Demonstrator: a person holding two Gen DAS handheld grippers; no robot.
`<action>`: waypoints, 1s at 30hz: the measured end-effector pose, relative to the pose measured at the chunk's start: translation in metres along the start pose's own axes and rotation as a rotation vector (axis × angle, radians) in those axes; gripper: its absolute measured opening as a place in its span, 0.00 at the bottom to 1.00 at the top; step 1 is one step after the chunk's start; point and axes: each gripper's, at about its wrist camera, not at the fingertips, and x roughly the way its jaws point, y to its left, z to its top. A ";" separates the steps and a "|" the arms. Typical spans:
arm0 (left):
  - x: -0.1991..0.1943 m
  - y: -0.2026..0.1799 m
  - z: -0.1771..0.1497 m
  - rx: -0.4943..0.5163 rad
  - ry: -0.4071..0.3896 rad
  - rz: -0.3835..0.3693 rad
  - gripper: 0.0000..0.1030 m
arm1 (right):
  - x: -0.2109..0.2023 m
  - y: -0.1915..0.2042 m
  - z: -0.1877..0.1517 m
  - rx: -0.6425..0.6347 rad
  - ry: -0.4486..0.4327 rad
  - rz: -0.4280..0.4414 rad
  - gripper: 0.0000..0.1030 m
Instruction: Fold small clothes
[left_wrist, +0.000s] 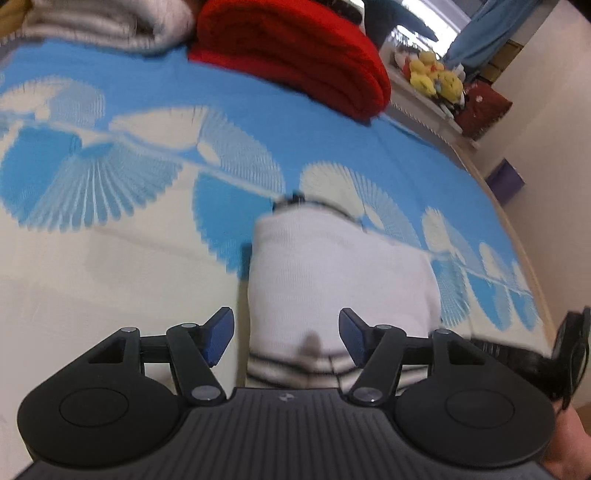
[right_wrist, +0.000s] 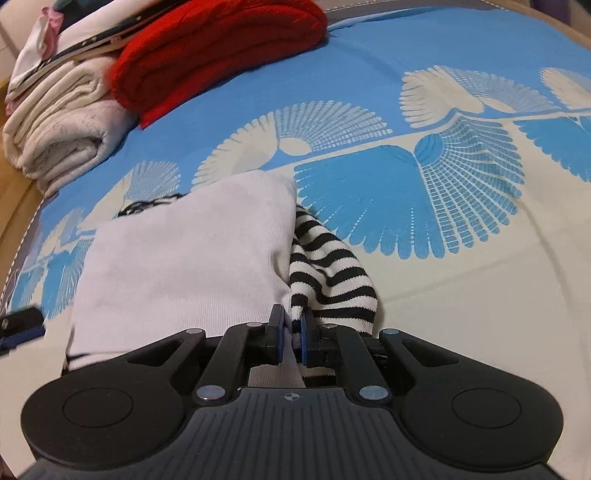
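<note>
White top (right_wrist: 177, 266) on bedspread (right_wrist: 461, 44) | right gripper (right_wrist: 291, 341) pinches hem at 6 o'clock — to fold | left gripper (left_wrist: 286, 336) spread, empty

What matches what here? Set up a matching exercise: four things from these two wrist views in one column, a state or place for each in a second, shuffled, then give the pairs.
Things:
1. left claw
2. right claw
3. red knit
4. striped sleeve

States or places:
A. folded, lying at the far side of the blue and cream bedspread
B. open, nothing between its pads
C. sticking out from under the white garment on the right
D. shut on fabric at the garment's near edge

Pairs: 1-B, 2-D, 3-A, 4-C
</note>
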 end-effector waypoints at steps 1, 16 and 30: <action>0.000 0.002 -0.004 -0.010 0.028 -0.018 0.65 | -0.003 0.000 0.000 0.008 -0.005 0.001 0.13; 0.014 -0.003 -0.063 0.161 0.140 0.045 0.60 | -0.013 0.005 -0.028 -0.105 0.182 0.039 0.30; -0.104 -0.082 -0.100 0.331 -0.098 0.194 0.85 | -0.117 0.017 -0.047 -0.316 -0.124 -0.147 0.38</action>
